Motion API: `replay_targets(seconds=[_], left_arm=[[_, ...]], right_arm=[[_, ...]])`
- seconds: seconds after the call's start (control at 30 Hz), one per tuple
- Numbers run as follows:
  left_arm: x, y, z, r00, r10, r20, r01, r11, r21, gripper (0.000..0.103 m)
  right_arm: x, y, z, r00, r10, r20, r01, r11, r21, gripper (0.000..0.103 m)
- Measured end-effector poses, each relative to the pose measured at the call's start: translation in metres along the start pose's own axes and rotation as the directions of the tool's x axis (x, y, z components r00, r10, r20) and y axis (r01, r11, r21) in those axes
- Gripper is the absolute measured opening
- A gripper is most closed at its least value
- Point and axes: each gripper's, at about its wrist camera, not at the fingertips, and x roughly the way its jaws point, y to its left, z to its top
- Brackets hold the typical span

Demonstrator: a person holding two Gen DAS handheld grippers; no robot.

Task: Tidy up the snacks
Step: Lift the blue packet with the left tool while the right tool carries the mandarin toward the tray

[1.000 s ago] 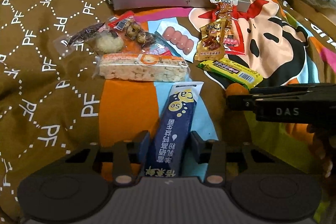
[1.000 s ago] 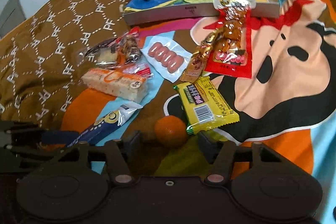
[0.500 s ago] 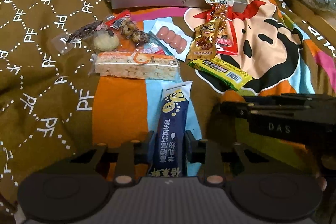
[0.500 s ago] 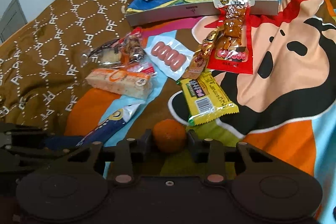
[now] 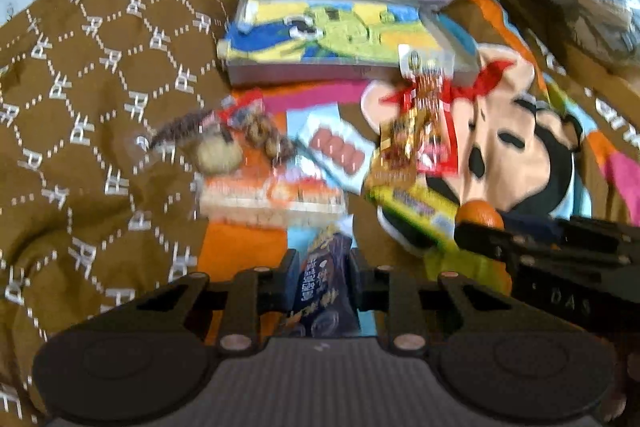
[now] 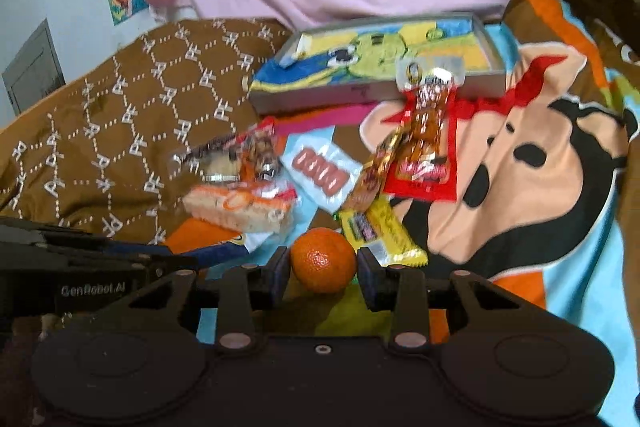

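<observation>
Both grippers have lifted their snacks off the blanket (image 6: 560, 219).
Left gripper (image 5: 320, 263) clamps the blue sachet (image 5: 320, 287); right gripper (image 6: 323, 261) grips the mandarin (image 6: 323, 265). Beyond, the shallow cartoon-lined box (image 6: 360, 93) holds no snacks.

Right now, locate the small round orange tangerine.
The small round orange tangerine sits low-centre in the right wrist view, clamped in the right gripper, beside the yellow wrapped bar.

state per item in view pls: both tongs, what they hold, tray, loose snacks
left tongs: shut on blue sachet
blue sachet: gripped between the pads
right tongs: shut on orange
orange: gripped between the pads
tray: open-topped, no snacks inside
yellow bar: lying on blanket
rice cracker pack: lying on blanket
sausage pack: lying flat
</observation>
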Motion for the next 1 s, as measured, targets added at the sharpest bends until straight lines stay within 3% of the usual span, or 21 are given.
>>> replay_targets(seconds=[0.07, 0.17, 0.33, 0.4, 0.53, 0.63, 0.87, 1.0], left_arm=[[0.001, -0.002, 0.011, 0.999, 0.0, 0.032, 0.0, 1.0, -0.008, 0.016], [0.01, -0.005, 0.026, 0.999, 0.005, 0.047, -0.005, 1.0, -0.01, 0.016], [0.029, -0.003, 0.021, 1.0, 0.006, -0.014, -0.005, 0.999, 0.032, 0.017], [0.035, 0.001, 0.012, 0.999, 0.01, -0.052, -0.007, 0.999, 0.048, 0.022], [0.037, 0.004, -0.006, 0.996, 0.008, -0.088, 0.002, 0.993, 0.115, 0.056], [0.041, 0.003, -0.017, 0.992, 0.011, -0.126, 0.01, 0.986, 0.165, 0.056], [0.05, 0.001, -0.026, 0.984, 0.006, -0.179, 0.026, 0.983, 0.179, 0.054], [0.054, 0.006, -0.027, 0.98, -0.018, -0.2, 0.049, 0.987, 0.154, 0.041]], right_arm=[[-0.001, -0.001, 0.007, 1.0, 0.004, 0.023, -0.004, 1.0, -0.003, 0.038], [0.0, -0.004, 0.018, 0.999, 0.009, 0.047, -0.008, 1.0, -0.008, 0.038], [0.009, -0.012, 0.023, 0.999, 0.007, 0.035, -0.007, 1.0, 0.006, 0.038], [0.013, -0.014, 0.02, 1.0, 0.006, 0.015, -0.006, 1.0, 0.017, 0.038], [0.014, -0.014, 0.019, 1.0, 0.014, 0.002, -0.014, 1.0, 0.027, 0.038], [0.013, -0.012, 0.019, 1.0, 0.02, 0.008, -0.02, 1.0, 0.015, 0.038], [0.013, -0.008, 0.018, 1.0, 0.021, 0.008, -0.021, 1.0, -0.007, 0.038], [0.014, -0.008, 0.017, 1.0, 0.019, 0.002, -0.019, 1.0, -0.003, 0.038]])
